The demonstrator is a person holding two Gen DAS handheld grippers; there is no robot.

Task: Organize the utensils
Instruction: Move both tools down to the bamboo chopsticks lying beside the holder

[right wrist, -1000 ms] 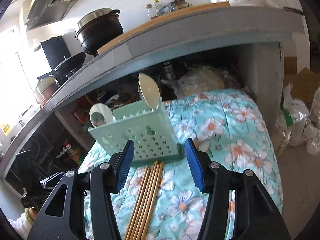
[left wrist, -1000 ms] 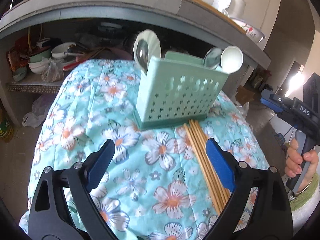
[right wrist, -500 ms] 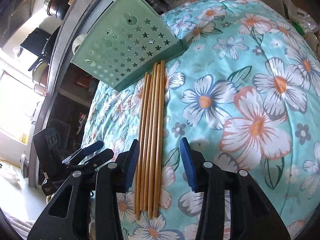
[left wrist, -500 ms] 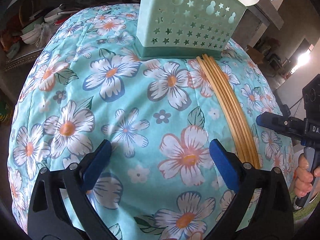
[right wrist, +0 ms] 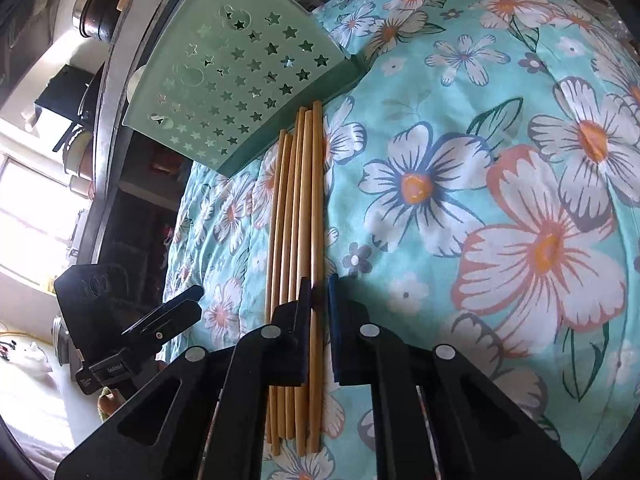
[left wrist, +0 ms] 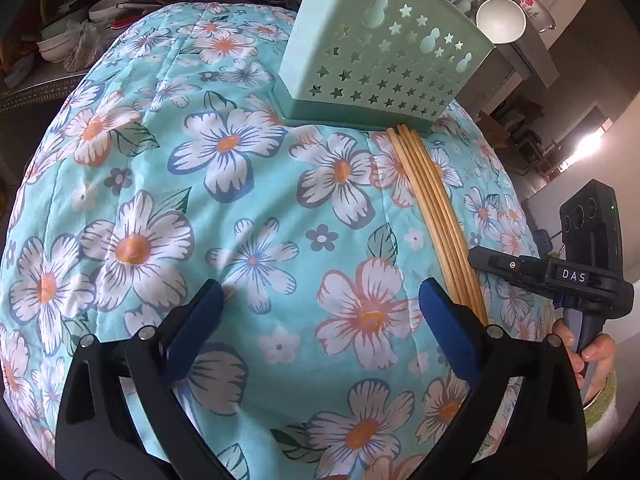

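Several bamboo chopsticks (left wrist: 432, 208) (right wrist: 298, 208) lie side by side on the floral cloth (left wrist: 240, 184), their far ends against the mint-green star-holed utensil holder (left wrist: 380, 64) (right wrist: 240, 80). My right gripper (right wrist: 319, 292) is down on the bundle, shut on the rightmost chopstick (right wrist: 317, 200), which runs between its pads. It also appears in the left wrist view as the right gripper (left wrist: 480, 256), at the chopsticks' near end. My left gripper (left wrist: 322, 296) hovers wide open over bare cloth, left of the chopsticks, with nothing between its fingers.
A white spoon (left wrist: 500, 20) stands in the holder. Behind it runs a grey counter (right wrist: 116, 92) with a dark pot (right wrist: 92, 12) on top. Bowls and bags fill a shelf (left wrist: 60, 40) below at the left. A hand (left wrist: 592, 352) holds the right gripper's grip.
Both grippers sank and tipped toward the cloth. The right gripper's jaws went from half open astride the chopsticks to shut on the rightmost one. The left stayed wide open.
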